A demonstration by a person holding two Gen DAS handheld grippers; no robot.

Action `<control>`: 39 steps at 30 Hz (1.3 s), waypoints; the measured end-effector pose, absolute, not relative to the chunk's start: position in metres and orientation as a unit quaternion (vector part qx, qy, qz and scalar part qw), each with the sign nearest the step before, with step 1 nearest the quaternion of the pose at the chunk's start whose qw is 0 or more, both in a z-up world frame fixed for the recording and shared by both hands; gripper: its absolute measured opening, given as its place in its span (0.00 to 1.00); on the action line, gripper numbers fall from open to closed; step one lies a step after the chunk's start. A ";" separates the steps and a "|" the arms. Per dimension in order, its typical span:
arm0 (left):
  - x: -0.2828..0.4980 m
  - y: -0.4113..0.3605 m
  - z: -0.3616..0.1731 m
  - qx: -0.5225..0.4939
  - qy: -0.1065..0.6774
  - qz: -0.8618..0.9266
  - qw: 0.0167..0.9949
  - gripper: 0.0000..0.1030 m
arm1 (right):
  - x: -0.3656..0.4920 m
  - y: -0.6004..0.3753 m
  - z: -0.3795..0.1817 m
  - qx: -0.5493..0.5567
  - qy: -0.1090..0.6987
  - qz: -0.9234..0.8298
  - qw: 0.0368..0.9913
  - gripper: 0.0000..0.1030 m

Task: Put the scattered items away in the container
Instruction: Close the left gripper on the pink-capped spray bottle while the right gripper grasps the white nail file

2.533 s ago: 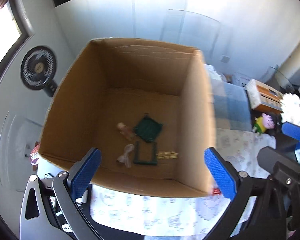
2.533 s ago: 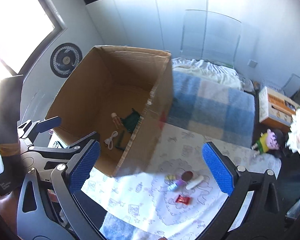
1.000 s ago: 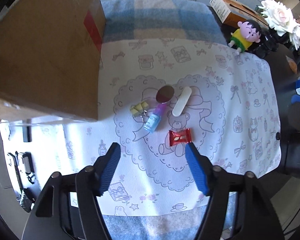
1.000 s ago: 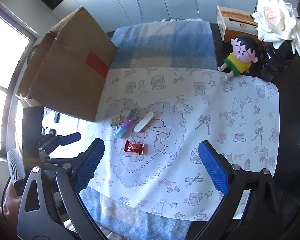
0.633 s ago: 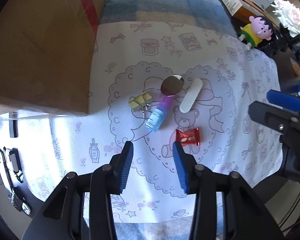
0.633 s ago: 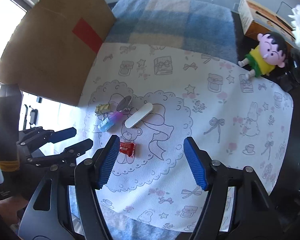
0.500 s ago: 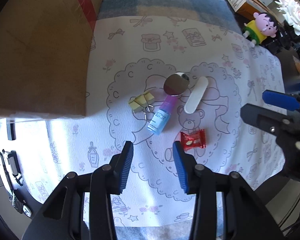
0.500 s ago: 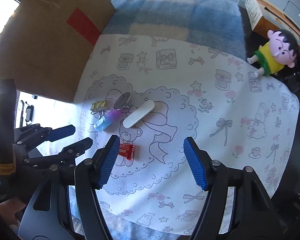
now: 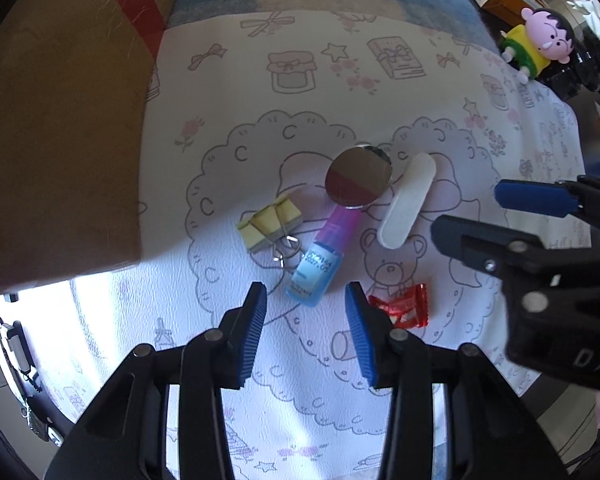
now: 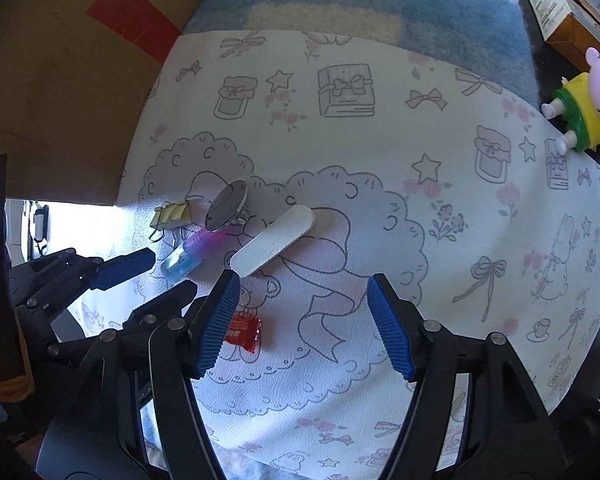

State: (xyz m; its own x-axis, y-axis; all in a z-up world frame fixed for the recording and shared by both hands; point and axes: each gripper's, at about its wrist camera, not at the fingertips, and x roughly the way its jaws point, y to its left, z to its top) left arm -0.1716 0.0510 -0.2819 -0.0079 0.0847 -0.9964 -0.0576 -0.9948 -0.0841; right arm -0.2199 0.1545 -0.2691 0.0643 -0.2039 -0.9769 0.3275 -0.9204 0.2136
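Note:
Several small items lie on the printed white mat [image 9: 340,92]: a blue bottle with a pink cap [image 9: 320,258], yellow binder clips [image 9: 269,222], a round mirror [image 9: 358,182], a white nail file [image 9: 407,206] and a red candy [image 9: 400,312]. The cardboard box [image 9: 60,120] stands at the left. My left gripper [image 9: 306,306] is open and empty, just short of the bottle's blue end. My right gripper [image 10: 300,292] is open and empty, below the nail file [image 10: 273,240], with the candy [image 10: 244,330] by its left finger. The bottle [image 10: 188,256] also shows there.
A cartoon figurine [image 9: 538,46] stands at the far right of the mat, also in the right wrist view [image 10: 588,108]. A blue plaid blanket [image 10: 360,4] lies beyond the mat. An orange carton [image 10: 560,12] sits at the far right. The box [image 10: 60,80] blocks the left side.
Both grippers swung away from the box opening and came down toward the items on the mat. The left gripper's jaws narrowed and moved up to the bottle. The right gripper neared the nail file.

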 end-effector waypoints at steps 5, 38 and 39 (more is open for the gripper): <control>-0.176 0.052 -0.287 -0.704 -0.005 0.709 0.044 0.39 | -0.227 0.146 -0.277 0.707 0.040 -0.679 0.195 0.67; -0.165 0.028 -0.279 -0.696 -0.046 0.717 0.024 0.18 | -0.232 0.174 -0.261 0.687 -0.020 -0.711 0.151 0.13; -0.165 0.027 -0.276 -0.693 -0.049 0.719 0.025 0.18 | -0.231 0.178 -0.257 0.684 -0.036 -0.712 0.156 0.13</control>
State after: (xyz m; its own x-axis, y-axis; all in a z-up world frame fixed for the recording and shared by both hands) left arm -0.1646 0.0265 -0.2761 -0.0382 0.1046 -0.9938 0.0314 -0.9939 -0.1058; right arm -0.2311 0.1784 -0.2572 -0.0167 -0.2715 -0.9623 0.1728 -0.9487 0.2646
